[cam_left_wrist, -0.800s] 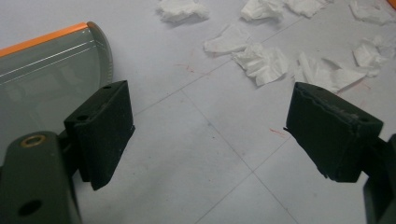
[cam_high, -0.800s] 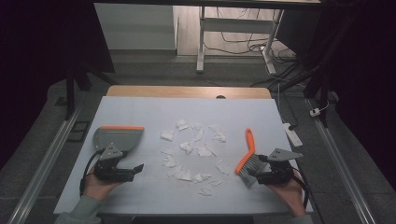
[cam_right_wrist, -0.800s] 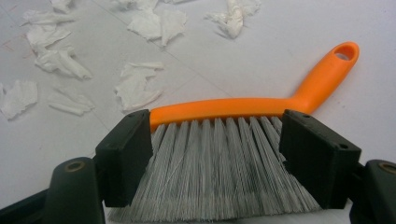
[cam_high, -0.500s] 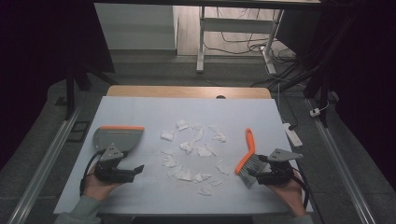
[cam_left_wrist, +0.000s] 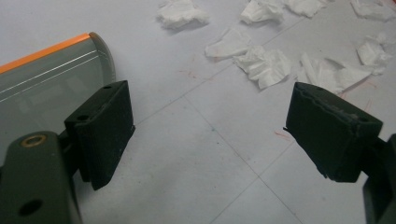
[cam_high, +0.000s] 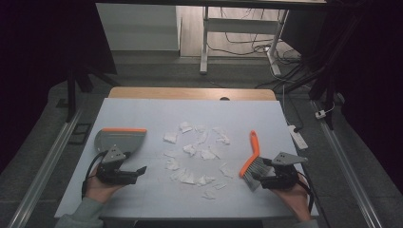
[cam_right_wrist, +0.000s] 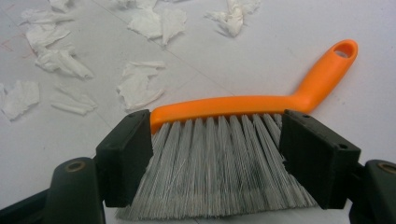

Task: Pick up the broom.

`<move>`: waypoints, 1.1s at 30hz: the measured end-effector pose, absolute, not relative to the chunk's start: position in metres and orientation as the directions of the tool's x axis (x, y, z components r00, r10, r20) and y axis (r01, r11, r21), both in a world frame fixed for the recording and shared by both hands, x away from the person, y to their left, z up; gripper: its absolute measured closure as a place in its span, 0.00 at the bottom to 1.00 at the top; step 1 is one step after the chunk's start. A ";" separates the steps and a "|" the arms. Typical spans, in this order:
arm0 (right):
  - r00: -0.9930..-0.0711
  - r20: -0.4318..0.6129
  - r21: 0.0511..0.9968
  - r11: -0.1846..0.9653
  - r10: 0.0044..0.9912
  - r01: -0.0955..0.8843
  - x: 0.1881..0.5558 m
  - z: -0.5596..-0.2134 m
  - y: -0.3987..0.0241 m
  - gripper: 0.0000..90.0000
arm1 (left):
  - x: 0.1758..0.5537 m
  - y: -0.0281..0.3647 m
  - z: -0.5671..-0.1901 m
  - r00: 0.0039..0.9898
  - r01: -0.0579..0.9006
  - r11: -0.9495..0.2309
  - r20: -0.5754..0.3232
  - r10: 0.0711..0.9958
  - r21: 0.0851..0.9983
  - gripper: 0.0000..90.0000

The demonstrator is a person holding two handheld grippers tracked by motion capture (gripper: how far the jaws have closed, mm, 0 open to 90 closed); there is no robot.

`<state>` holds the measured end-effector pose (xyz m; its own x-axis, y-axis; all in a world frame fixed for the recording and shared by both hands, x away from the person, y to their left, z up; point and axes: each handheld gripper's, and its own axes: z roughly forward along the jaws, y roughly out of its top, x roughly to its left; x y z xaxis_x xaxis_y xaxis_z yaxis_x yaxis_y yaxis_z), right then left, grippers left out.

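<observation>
Lying flat on the table (cam_high: 142,114) between the spread jaws of the right gripper (cam_right_wrist: 215,158): brush (cam_right_wrist: 233,135), grey bristles toward the gripper, orange handle angling away ahead and to its right. Jaws wide apart, flanking the bristles, not clamped on them. Scattered ahead and to its left: torn paper scraps (cam_high: 197,152). Left gripper (cam_left_wrist: 210,135) likewise gaping wide over bare table, holding nothing. Just beside its left jaw: grey dustpan (cam_left_wrist: 46,79) with orange lip. Scraps ahead and to its right.

Dark room, cable-strewn floor (cam_high: 247,42)
</observation>
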<state>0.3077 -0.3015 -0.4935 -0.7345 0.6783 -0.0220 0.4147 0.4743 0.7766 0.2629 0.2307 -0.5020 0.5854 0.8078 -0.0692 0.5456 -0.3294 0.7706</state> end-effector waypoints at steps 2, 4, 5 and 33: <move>-0.733 -0.029 0.777 0.477 0.680 0.411 0.308 -0.492 -0.300 0.30 | 0.263 0.231 -0.502 0.585 0.546 -0.328 -0.070 0.808 0.771 0.18; -0.730 -0.025 0.776 0.473 0.683 0.416 0.309 -0.492 -0.299 0.30 | 0.263 0.231 -0.502 0.584 0.545 -0.327 -0.069 0.809 0.772 0.18; -0.730 -0.018 0.777 0.469 0.683 0.420 0.309 -0.492 -0.299 0.31 | 0.263 0.231 -0.502 0.585 0.545 -0.329 -0.068 0.808 0.771 0.18; -0.667 -0.033 0.724 0.479 0.744 0.498 0.356 -0.437 -0.264 0.34 | 0.264 0.230 -0.502 0.576 0.550 -0.336 -0.056 0.816 0.765 0.18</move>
<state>0.3564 -0.2636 -0.4373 -0.6674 0.7439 -0.0331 0.4975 0.4785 0.7235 0.2645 0.2303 -0.5022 0.5760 0.8155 -0.0558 0.5499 -0.3361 0.7646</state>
